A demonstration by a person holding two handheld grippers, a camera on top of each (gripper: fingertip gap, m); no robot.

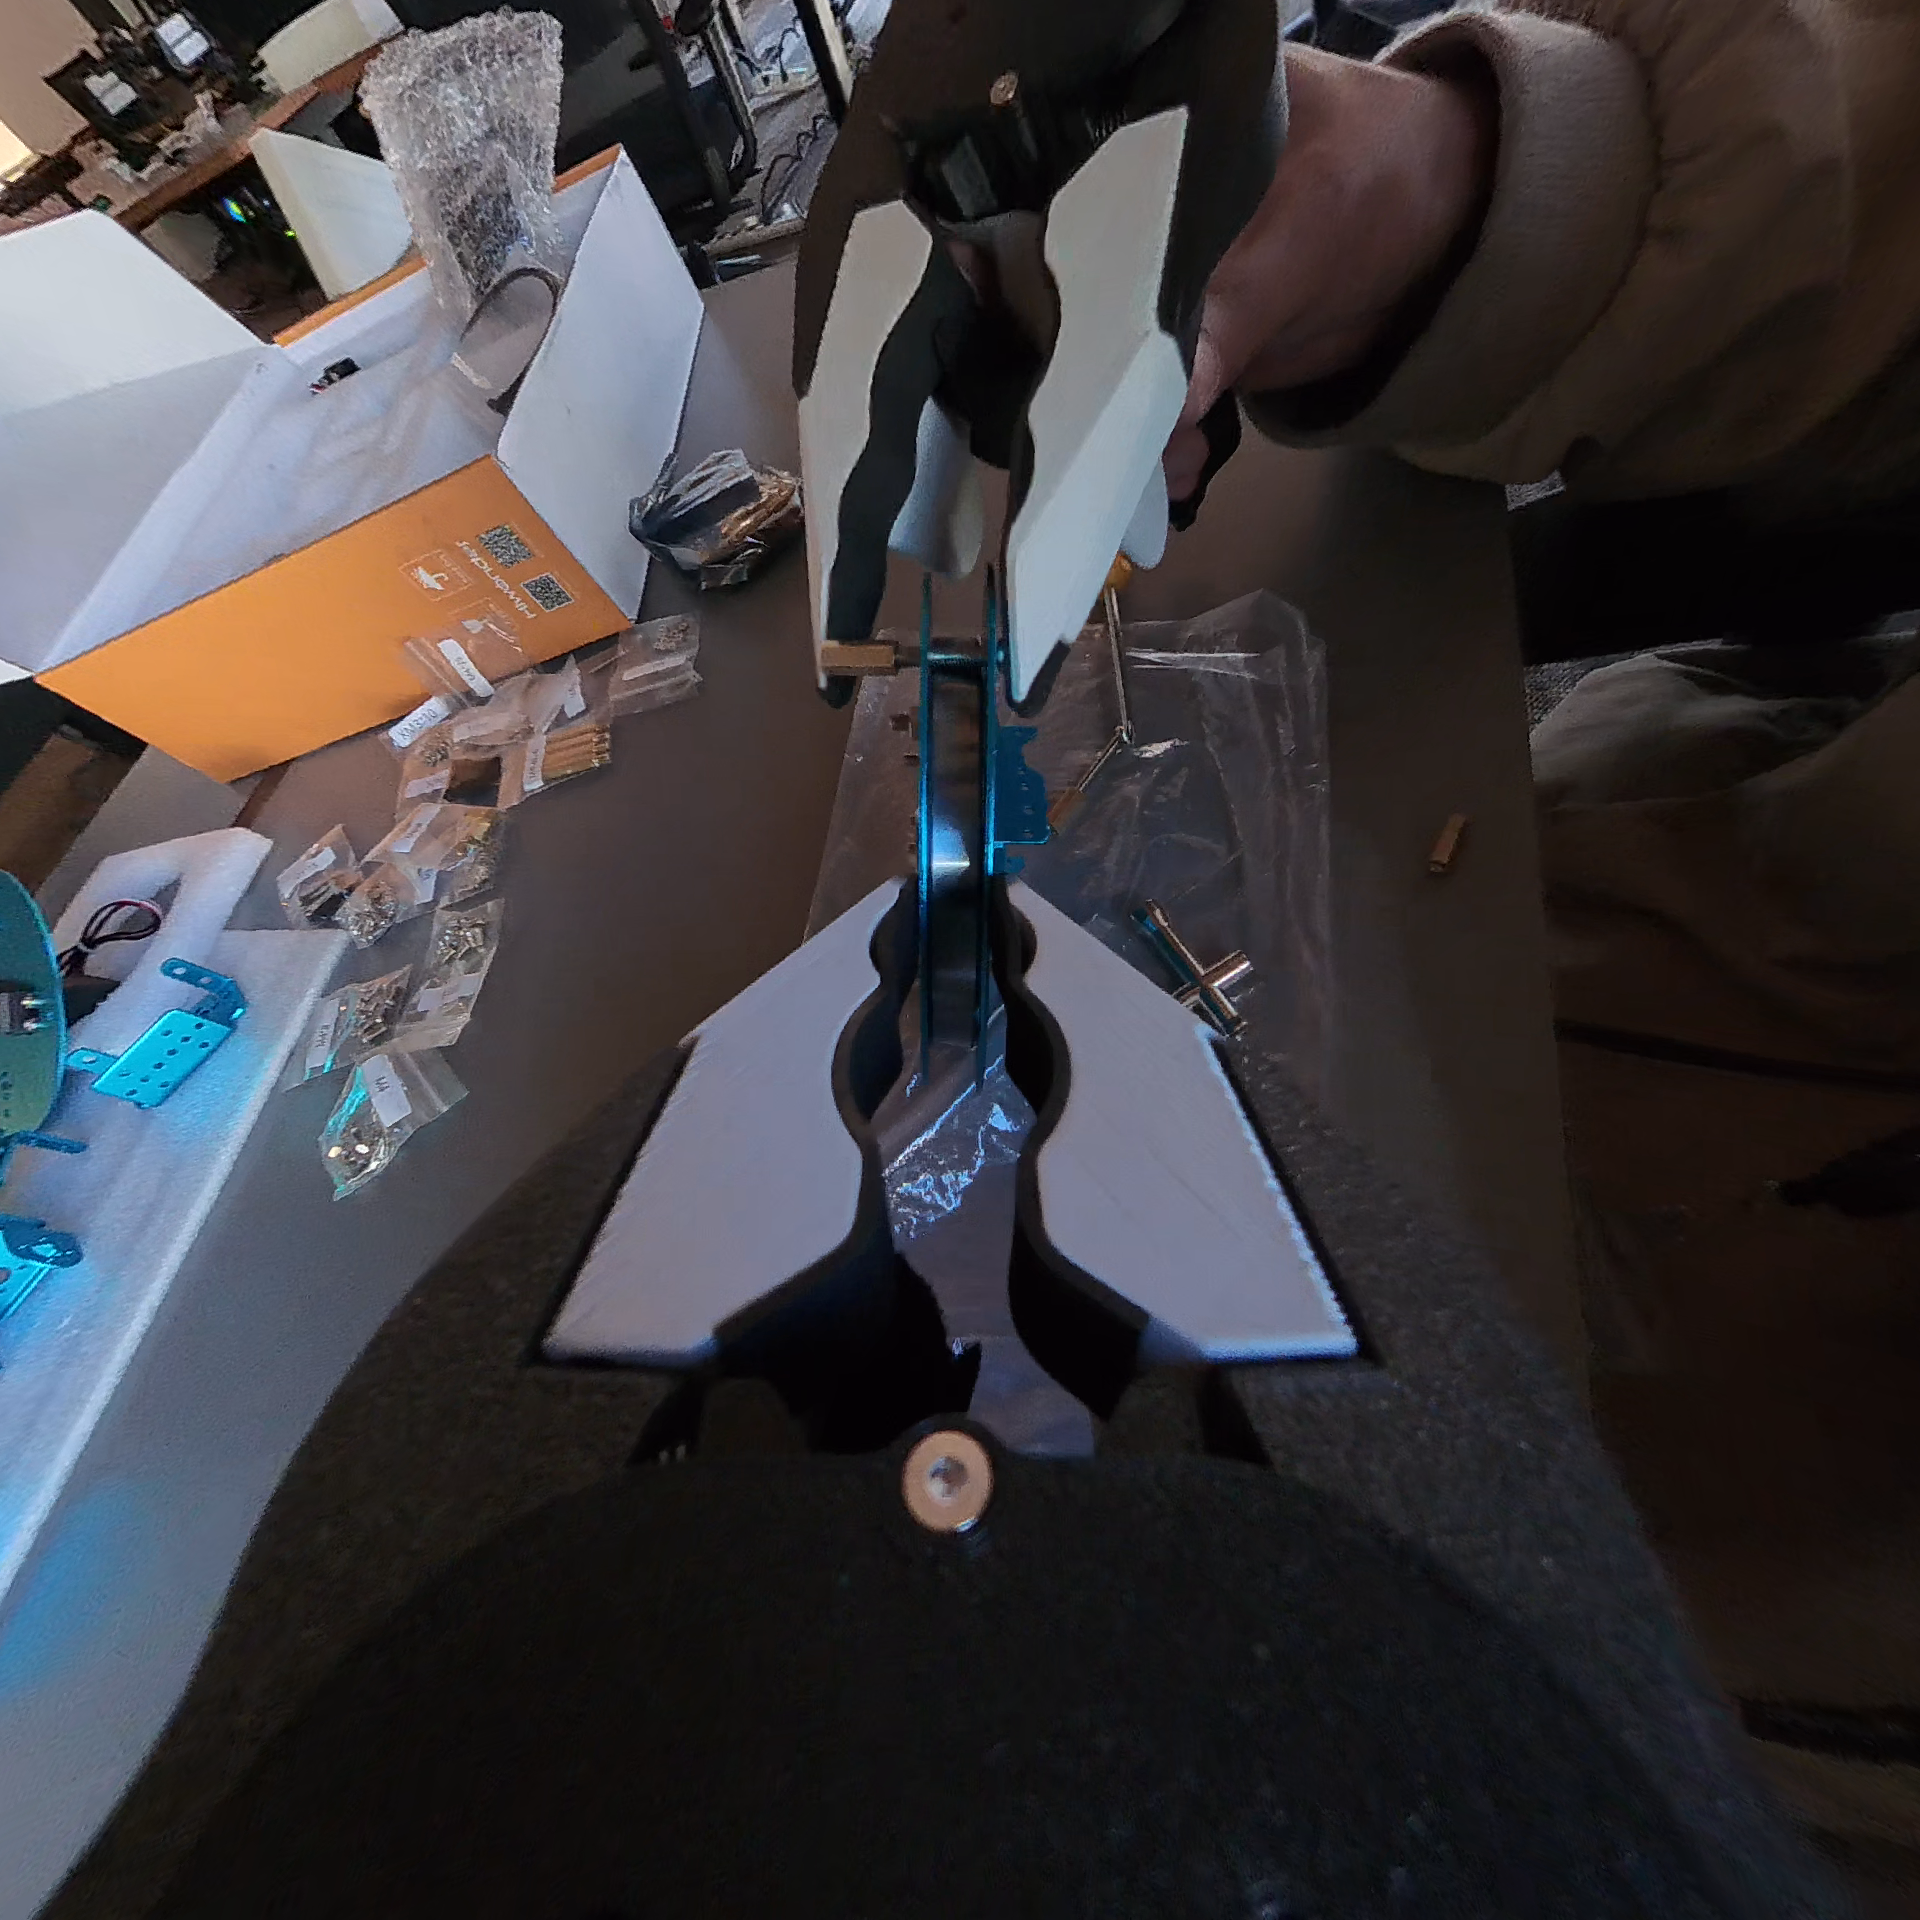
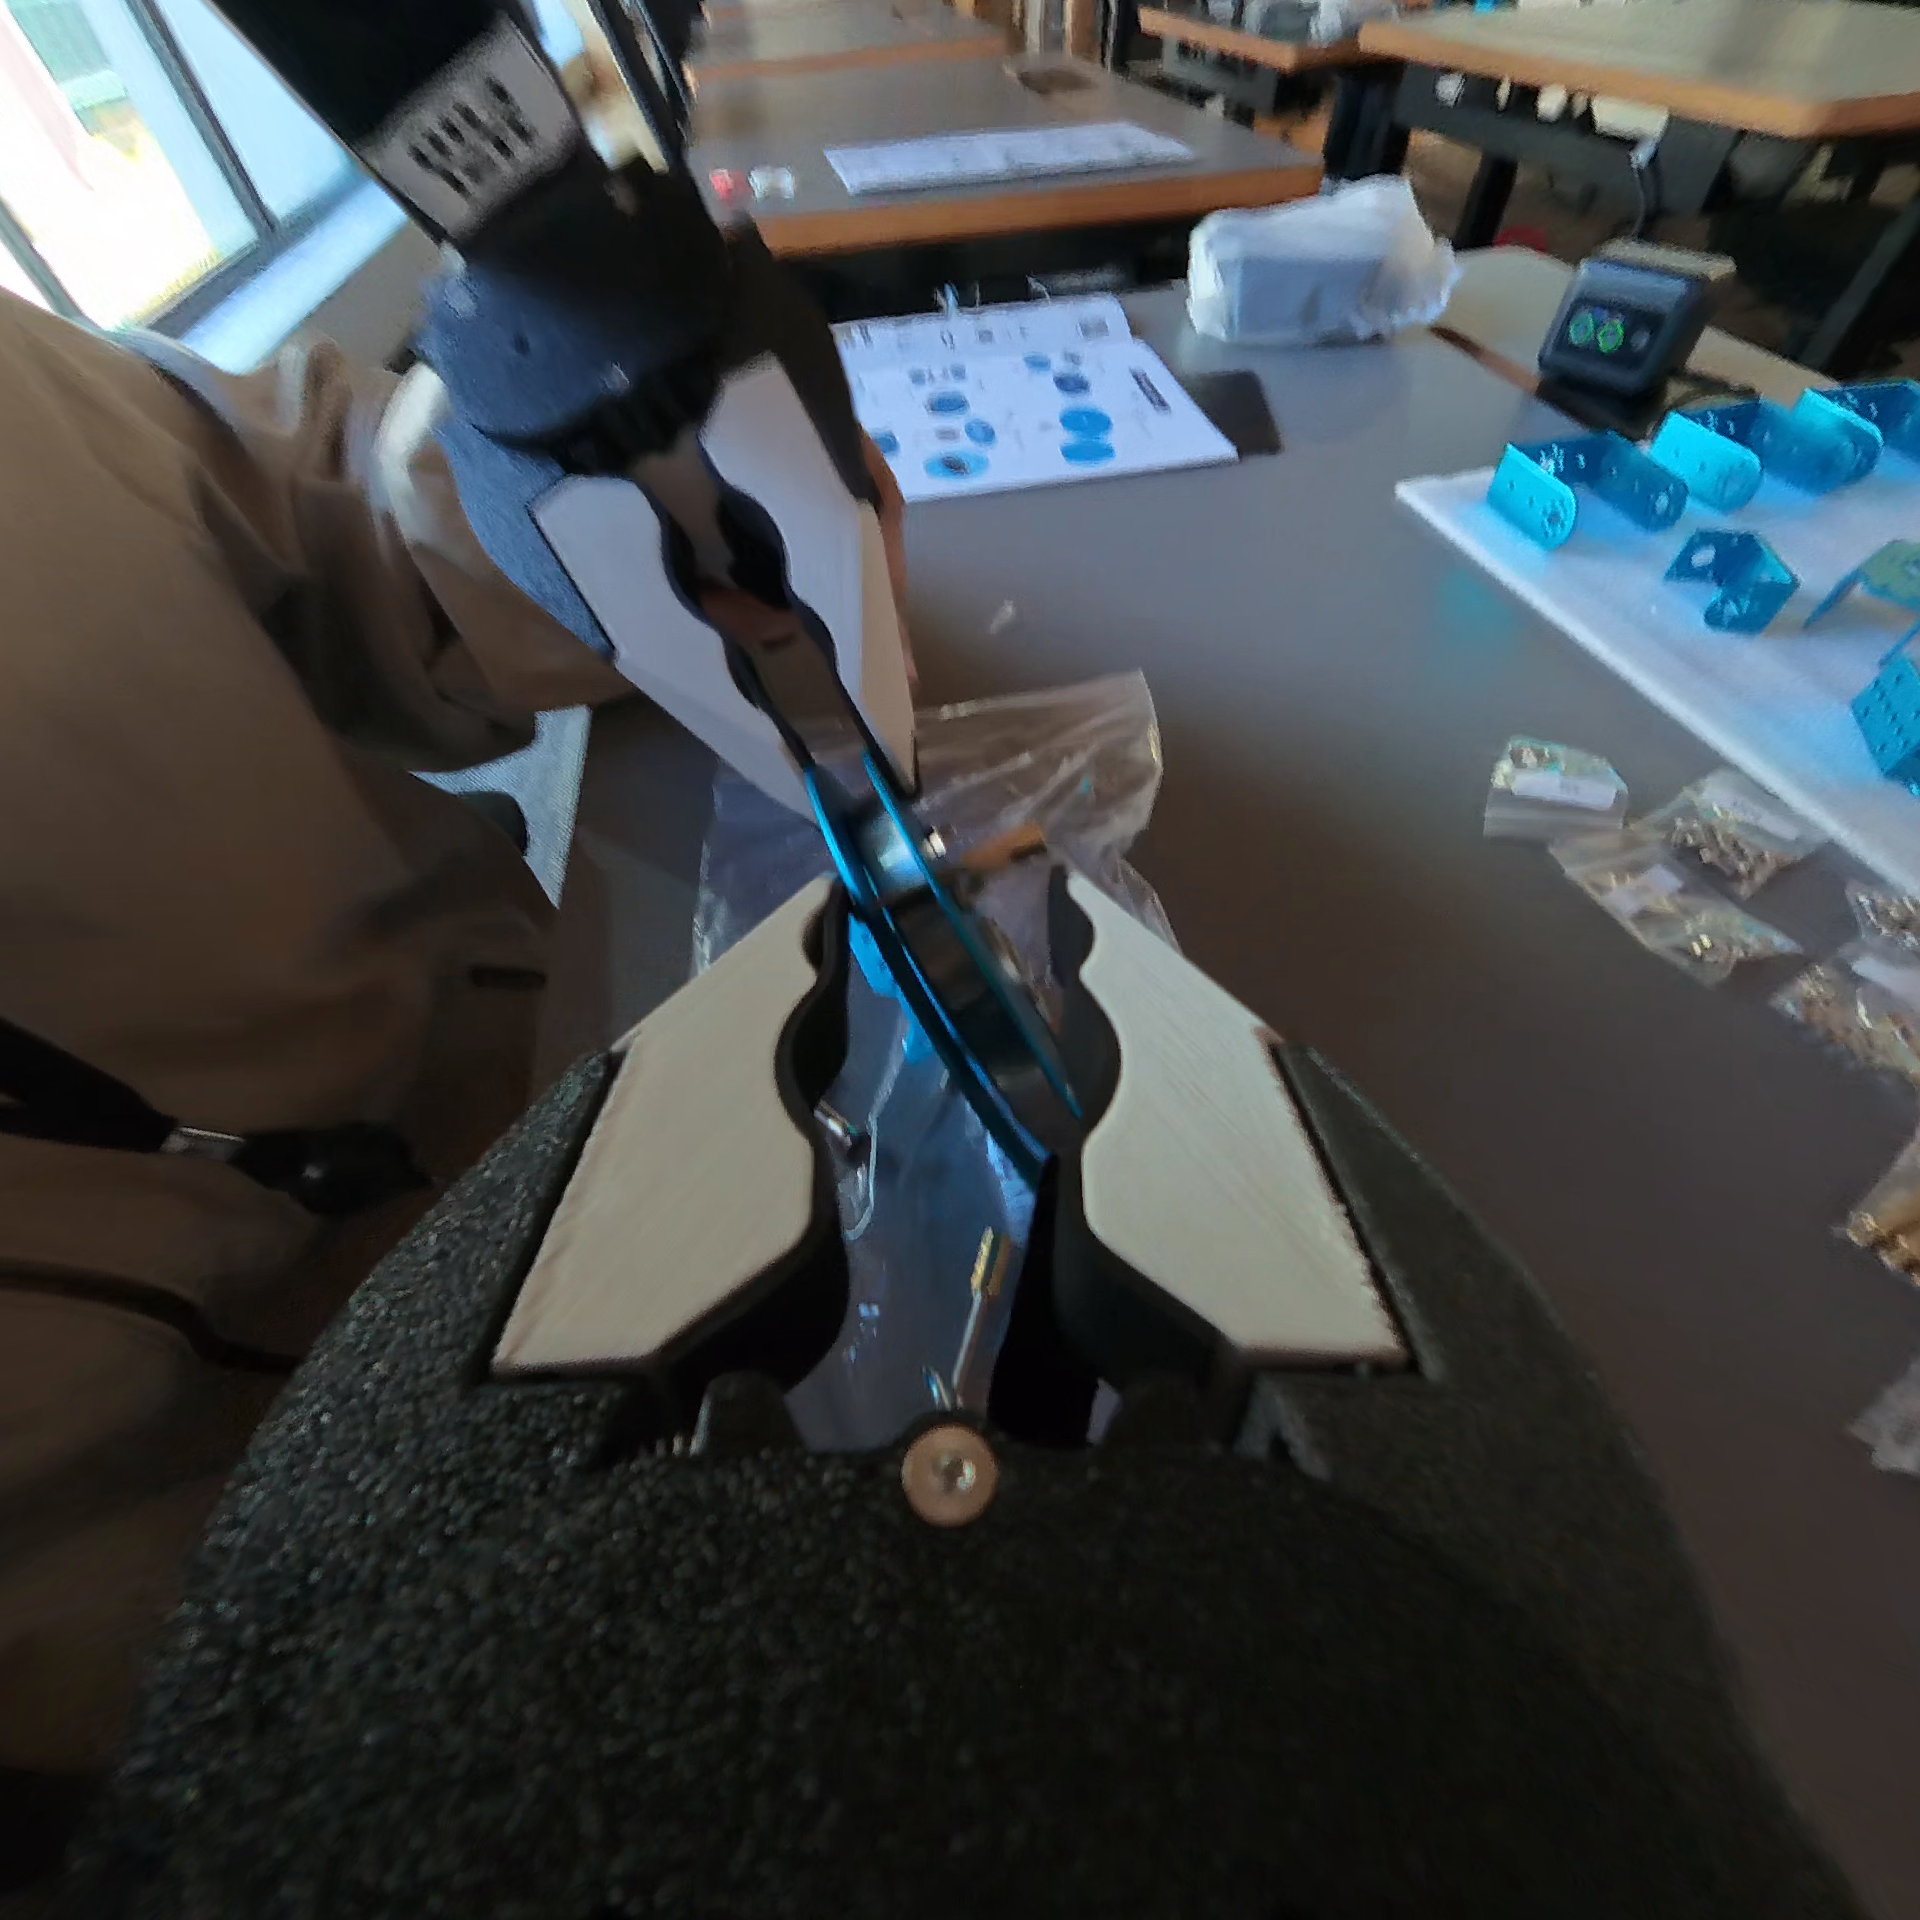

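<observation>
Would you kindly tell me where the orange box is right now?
In the left wrist view, the orange box sits open at upper left on the table, behind the small parts bags.

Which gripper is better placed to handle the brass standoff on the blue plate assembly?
Right, probably: the right gripper has open jaws, one fingertip beside the brass standoff. The left gripper is shut on the blue plate assembly, steadying it.
</observation>
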